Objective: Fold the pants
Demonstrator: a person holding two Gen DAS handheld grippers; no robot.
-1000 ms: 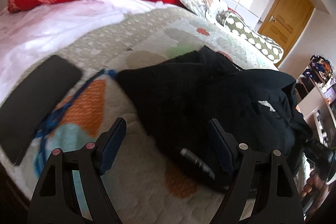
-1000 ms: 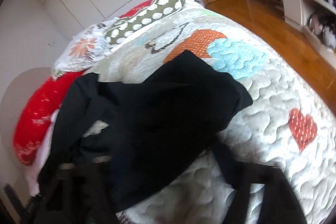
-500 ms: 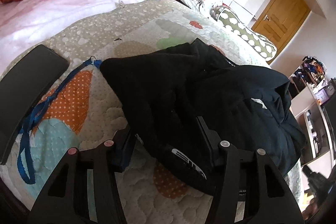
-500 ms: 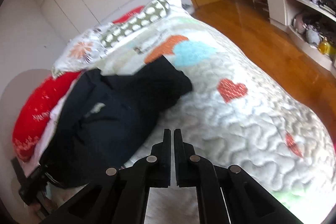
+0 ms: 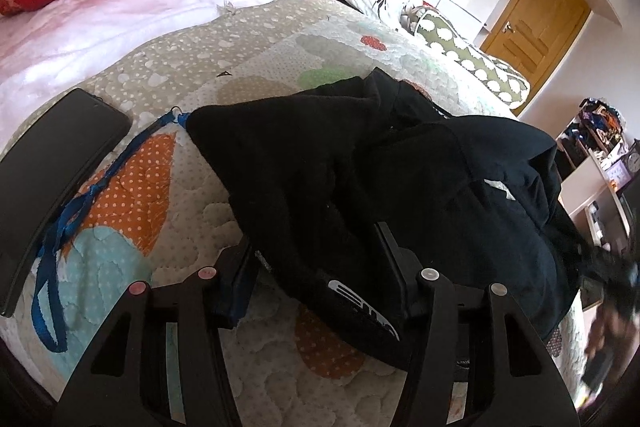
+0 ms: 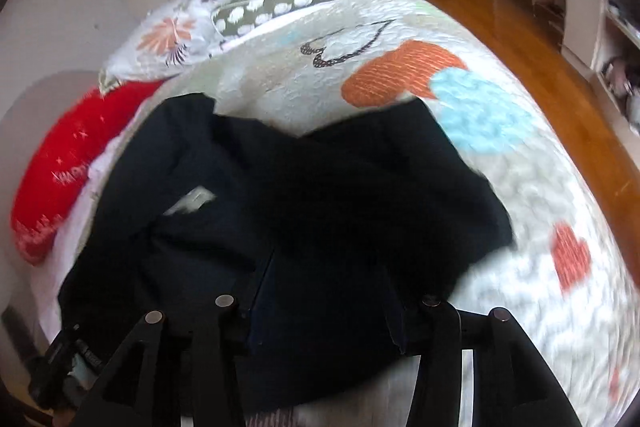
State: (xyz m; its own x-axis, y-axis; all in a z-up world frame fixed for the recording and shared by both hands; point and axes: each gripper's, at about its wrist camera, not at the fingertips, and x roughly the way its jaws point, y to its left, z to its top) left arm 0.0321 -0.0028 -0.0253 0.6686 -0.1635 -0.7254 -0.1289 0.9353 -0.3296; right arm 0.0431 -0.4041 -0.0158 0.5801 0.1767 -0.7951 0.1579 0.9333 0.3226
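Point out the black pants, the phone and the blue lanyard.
black pants (image 5: 320, 187), left wrist view, middle of the spread fabric.
phone (image 5: 52, 183), left wrist view, centre of its dark screen.
blue lanyard (image 5: 86, 199), left wrist view, knotted stretch.

1. The left gripper (image 5: 316, 267) stands spread, its fingers (image 5: 236, 279) on either side of a fold of the black pants (image 5: 360, 179).
2. The pants lie bunched on the quilt (image 5: 192, 195).
3. A phone (image 5: 52, 179) and a blue strap (image 5: 76, 211) lie to the left.
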